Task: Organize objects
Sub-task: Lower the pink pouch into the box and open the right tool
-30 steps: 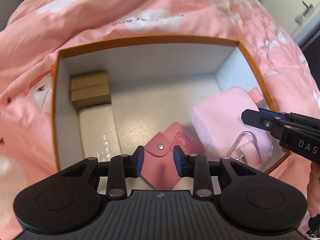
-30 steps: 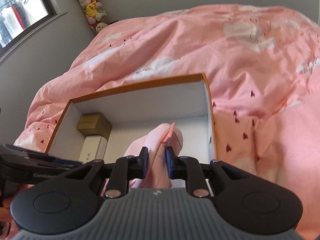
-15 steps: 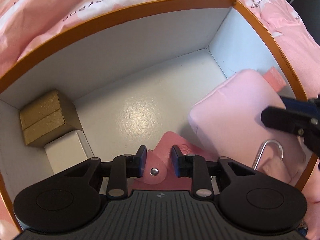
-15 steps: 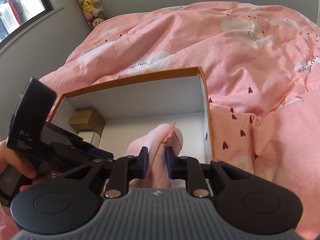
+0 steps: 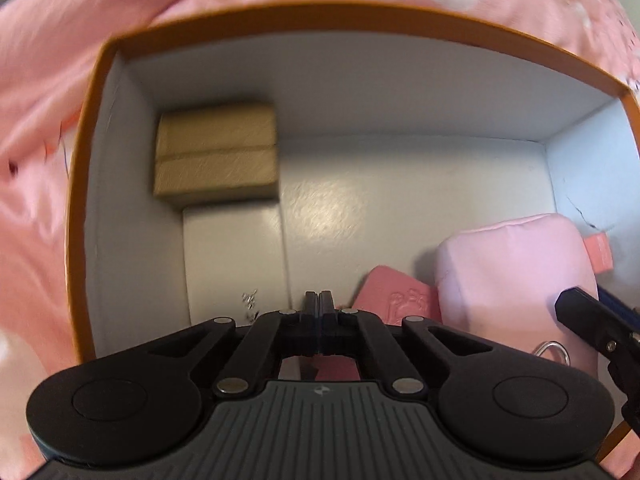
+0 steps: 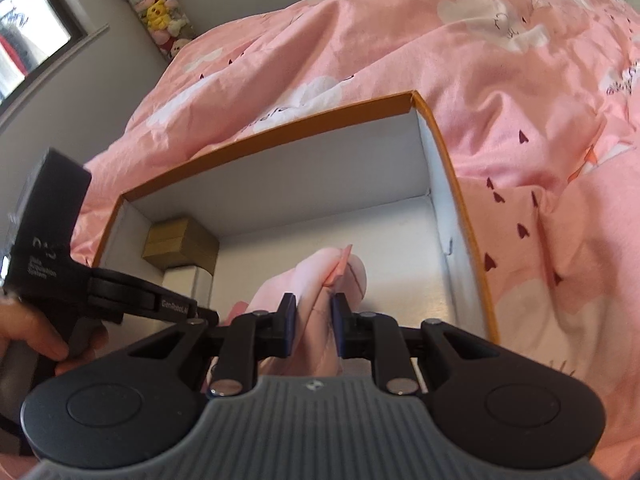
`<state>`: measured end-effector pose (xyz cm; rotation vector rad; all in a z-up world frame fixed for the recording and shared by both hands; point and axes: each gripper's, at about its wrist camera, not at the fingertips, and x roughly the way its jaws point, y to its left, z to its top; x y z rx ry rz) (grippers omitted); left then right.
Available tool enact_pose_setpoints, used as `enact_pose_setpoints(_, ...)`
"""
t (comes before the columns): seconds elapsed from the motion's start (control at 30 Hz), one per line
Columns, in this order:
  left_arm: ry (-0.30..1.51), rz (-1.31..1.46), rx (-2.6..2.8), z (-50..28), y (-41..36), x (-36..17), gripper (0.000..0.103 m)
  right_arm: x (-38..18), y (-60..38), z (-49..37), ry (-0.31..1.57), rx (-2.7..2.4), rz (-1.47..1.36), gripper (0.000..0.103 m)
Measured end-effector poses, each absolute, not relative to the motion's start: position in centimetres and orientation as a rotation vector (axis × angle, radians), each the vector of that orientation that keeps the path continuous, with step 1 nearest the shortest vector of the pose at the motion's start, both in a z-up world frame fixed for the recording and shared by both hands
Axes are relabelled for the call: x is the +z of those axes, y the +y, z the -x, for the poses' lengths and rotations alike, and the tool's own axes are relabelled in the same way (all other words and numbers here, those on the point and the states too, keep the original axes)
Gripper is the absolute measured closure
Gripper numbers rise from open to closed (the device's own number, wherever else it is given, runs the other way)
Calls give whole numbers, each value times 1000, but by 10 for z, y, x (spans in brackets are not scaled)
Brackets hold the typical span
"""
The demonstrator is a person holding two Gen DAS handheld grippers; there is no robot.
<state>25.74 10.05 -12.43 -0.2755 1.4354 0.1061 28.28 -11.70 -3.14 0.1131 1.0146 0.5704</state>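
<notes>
An open box with an orange rim and white inside lies on a pink duvet; it also shows in the right wrist view. My left gripper is inside it with its jaws closed together, at the left corner of a small pink snap wallet on the floor; whether it pinches the wallet is hidden. My right gripper is shut on a soft light-pink pouch, which also shows in the left wrist view, at the box's right side.
A gold cardboard box sits in the far-left corner, with a white box in front of it. A metal clip hangs from the pouch. The pink duvet surrounds the box. Plush toys stand by the wall.
My left gripper has closed its jaws and shifted left, so the wallet now lies to its right. The right gripper keeps its hold on the pouch.
</notes>
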Motion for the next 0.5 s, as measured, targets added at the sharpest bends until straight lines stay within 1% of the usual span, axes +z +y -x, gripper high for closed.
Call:
enact_pose_setpoints(0.2, 1359, 370, 53, -243, 113, -112, 103, -39, -100, -279, 1074, 644, -96, 83)
enact_pose_setpoints(0.37, 1276, 300, 75, -238, 114, -89, 102, -46, -84, -275, 1145, 759, -60, 82)
enact_pose_setpoints(0.5, 1249, 272, 70, -244, 119, -73, 99, -44, -69, -274, 1134, 813, 12, 82)
